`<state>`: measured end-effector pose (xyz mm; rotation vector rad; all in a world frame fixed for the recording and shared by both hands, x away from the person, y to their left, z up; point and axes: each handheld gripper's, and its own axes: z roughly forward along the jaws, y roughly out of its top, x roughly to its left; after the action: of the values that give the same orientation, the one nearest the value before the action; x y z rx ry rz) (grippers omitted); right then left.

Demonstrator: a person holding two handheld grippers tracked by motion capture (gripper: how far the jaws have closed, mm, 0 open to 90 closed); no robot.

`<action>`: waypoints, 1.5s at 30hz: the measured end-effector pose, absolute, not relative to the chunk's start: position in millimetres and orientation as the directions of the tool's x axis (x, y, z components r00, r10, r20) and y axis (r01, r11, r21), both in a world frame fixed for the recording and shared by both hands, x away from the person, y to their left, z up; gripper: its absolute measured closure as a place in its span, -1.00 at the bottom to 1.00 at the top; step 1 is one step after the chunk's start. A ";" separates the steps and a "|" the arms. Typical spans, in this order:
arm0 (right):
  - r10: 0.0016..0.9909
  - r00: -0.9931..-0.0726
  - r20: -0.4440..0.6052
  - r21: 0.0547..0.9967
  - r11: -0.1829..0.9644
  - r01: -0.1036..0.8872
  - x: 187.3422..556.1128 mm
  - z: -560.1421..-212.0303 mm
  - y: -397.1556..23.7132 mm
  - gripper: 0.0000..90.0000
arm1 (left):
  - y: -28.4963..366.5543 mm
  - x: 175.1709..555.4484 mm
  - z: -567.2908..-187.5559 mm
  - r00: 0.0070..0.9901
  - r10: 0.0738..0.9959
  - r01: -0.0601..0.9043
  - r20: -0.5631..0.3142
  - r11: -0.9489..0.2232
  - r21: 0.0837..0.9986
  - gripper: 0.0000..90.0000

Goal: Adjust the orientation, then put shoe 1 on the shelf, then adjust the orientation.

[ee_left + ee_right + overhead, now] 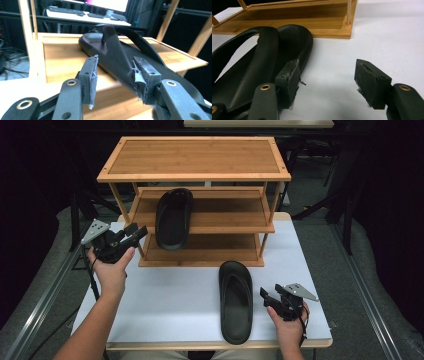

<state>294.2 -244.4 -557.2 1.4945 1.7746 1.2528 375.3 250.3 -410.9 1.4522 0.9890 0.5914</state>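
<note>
A black sandal (173, 220) lies on the middle shelf of a wooden rack (195, 157), its heel hanging over the front edge. My left gripper (136, 231) is held at the rack's left front corner, just left of that sandal. In the left gripper view the jaws of my left gripper (116, 80) stand open, with the sandal (117, 55) and its strap close ahead and the pads off it. A second black sandal (235, 302) lies on the white table (170, 295). My right gripper (270, 291) rests open beside its right edge. In the right gripper view my right gripper (328, 82) has its left pad next to the sandal (249, 67).
The rack has three shelves; its bottom shelf (294, 22) sits on the table right behind the second sandal. Bare white tabletop (367, 32) lies to the right. Dark floor and metal rails flank the table.
</note>
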 end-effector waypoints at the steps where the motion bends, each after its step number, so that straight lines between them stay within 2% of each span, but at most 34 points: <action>1: 0.946 -0.272 0.179 0.879 -0.030 0.476 294.2 -557.2 -243.5 -0.19 | 253.0 371.5 -415.3 0.515 0.835 0.233 -0.194 0.081 0.969 0.18; 12: 0.945 -0.283 0.162 0.895 -0.020 0.447 284.4 -547.4 -236.7 -0.18 | 283.6 324.2 -466.9 0.541 0.823 0.281 -0.173 0.018 0.960 0.10; 18: 0.951 -0.294 0.099 0.902 0.039 0.430 275.6 -537.9 -224.1 -0.17 | 300.2 311.7 -494.9 0.530 0.826 0.339 -0.191 0.000 0.941 0.04; 28: 0.934 -0.340 0.108 0.907 0.047 0.419 252.2 -535.3 -214.1 -0.07 | 304.7 312.4 -521.4 0.502 0.839 0.365 -0.210 0.014 0.931 0.03; 45: 0.903 -0.406 0.141 0.883 0.071 0.465 253.9 -541.7 -200.7 0.22 | 293.0 315.8 -533.5 0.526 0.823 0.398 -0.213 -0.017 0.917 0.02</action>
<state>253.9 -200.7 -541.7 1.3538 1.9057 1.2928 315.8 293.0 -533.5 1.6289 1.0582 0.4663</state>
